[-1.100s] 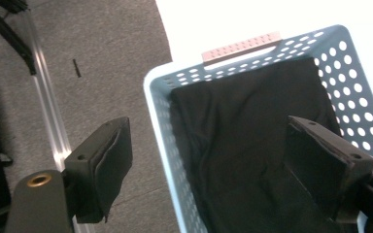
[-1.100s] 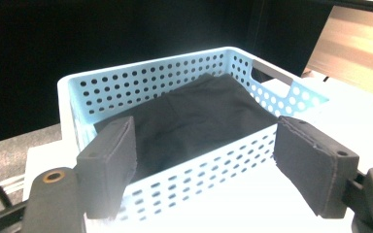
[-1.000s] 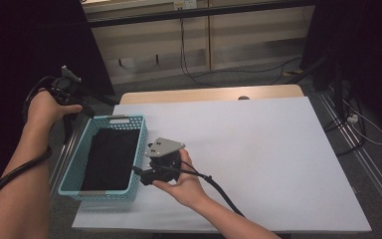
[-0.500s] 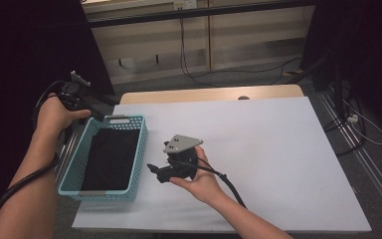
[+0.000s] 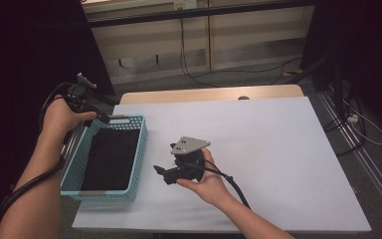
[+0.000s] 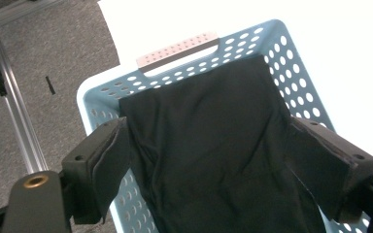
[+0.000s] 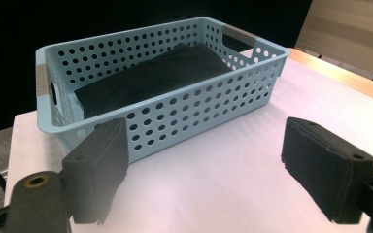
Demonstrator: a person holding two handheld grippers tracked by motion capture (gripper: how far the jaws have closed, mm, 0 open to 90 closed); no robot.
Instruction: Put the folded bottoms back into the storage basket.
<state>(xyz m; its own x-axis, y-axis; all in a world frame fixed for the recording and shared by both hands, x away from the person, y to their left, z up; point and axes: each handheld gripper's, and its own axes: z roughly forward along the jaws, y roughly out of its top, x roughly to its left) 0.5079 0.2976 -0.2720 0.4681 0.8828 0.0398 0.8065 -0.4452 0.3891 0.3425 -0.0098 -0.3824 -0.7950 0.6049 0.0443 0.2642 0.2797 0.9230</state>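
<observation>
A light blue perforated basket stands on the left part of the white table, and a folded black cloth lies flat in it. My left gripper hovers over the basket's far end, open, with nothing between its pads. In the left gripper view it looks down on the cloth and the basket rim. My right gripper is held low over the table just right of the basket, open and empty. In the right gripper view its jaws face the basket's long side wall, with the cloth beyond it.
The white table spreads wide to the right of the basket. A wooden strip runs along its far edge. Left of the basket are an aluminium rail and grey carpet floor. Cables lie on the floor behind the table.
My left hand has come in from the left to the basket's far end. My right gripper has drawn a little to the right, away from the basket's side.
</observation>
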